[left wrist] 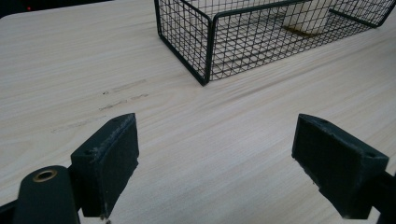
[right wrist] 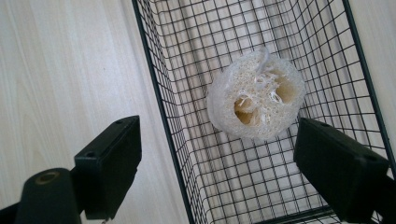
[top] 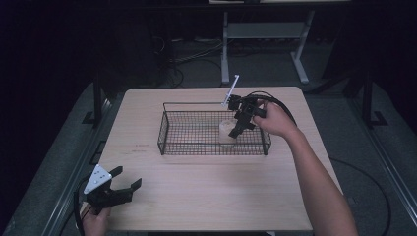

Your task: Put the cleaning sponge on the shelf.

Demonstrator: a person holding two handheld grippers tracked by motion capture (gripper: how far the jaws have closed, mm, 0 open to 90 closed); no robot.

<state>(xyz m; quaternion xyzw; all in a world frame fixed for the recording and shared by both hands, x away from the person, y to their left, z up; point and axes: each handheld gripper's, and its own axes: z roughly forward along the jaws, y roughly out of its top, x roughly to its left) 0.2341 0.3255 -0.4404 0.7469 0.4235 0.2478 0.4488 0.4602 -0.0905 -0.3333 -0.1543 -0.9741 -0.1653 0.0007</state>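
A black wire basket (top: 192, 104) stands on the middle of the wooden table. Inside it, toward its right end, lies a pale round loofah piece (top: 226, 129). My right gripper (top: 240, 126) hangs open just above the loofah. In the right gripper view the loofah (right wrist: 256, 100) lies on the mesh floor ahead of the open right gripper (right wrist: 217, 168). One jaw is over the table outside the basket wall (right wrist: 154, 88), the other is over the inside. My left gripper (top: 127, 177) rests open at the table's front left corner, holding nothing. From the left gripper (left wrist: 229, 165) the basket corner (left wrist: 208, 46) stands ahead.
Bare wood table (top: 211, 191) stretches between the basket and the front edge. Faint marks (left wrist: 123, 88) show on the wood left of the basket. Beyond the table, a white desk frame (top: 225, 49) and cables (top: 172, 59) sit on the dark floor.
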